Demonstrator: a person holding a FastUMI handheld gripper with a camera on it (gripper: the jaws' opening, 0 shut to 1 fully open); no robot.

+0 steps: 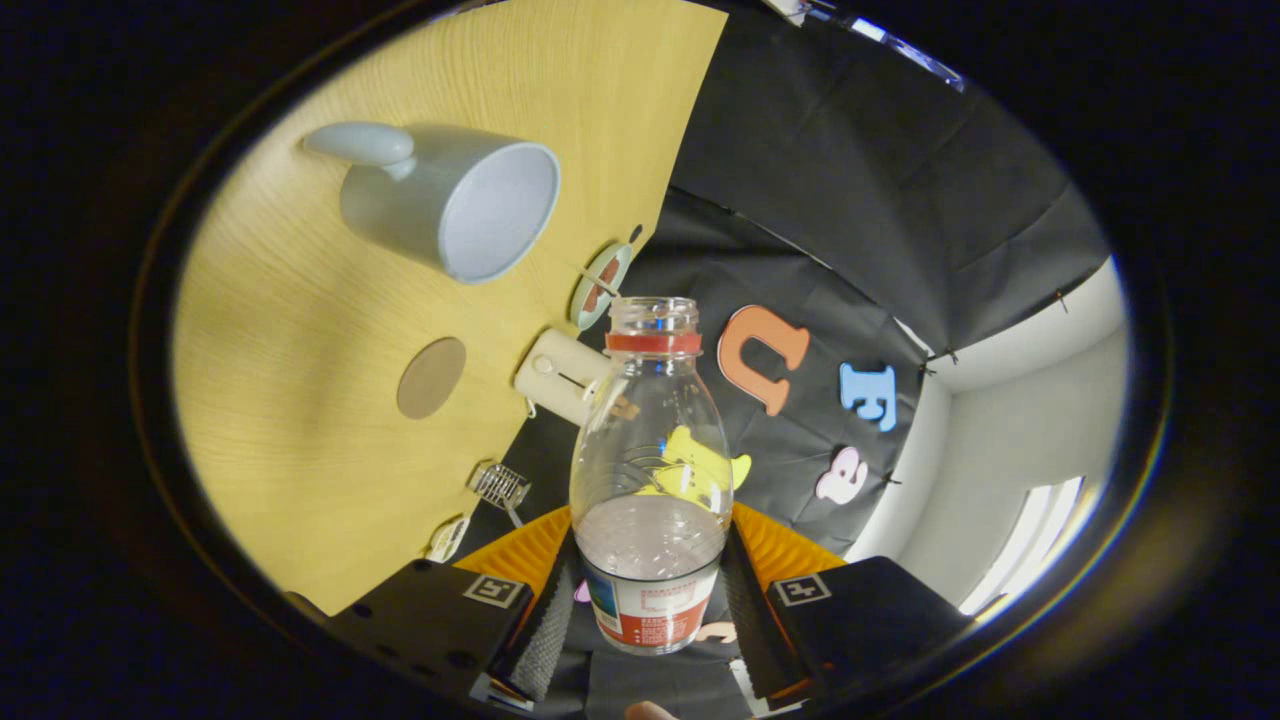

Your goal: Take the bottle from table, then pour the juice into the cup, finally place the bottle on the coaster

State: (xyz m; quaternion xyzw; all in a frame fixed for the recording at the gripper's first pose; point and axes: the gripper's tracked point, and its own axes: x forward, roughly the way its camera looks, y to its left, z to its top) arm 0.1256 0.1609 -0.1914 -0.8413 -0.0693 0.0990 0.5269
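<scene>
One gripper [650, 590] pinches one uncapped bottle [650, 470] between both fingers, beyond it one cup [455, 205] and one coaster [431, 377]; bottle's base hidden.

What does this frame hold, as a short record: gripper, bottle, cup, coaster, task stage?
gripper: shut on bottle, both fingers pressing its lower body
bottle: clear, uncapped, red neck ring, lifted clear of the table
bottle contents: a little liquid in the lower part
cup: pale, with a handle, on the table beyond the bottle
coaster: round, brown, bare, near the cup
task stage: bottle picked up; pouring not seen

Jaws clamp bottle [650, 470] — cup [450, 200] beyond.
</scene>
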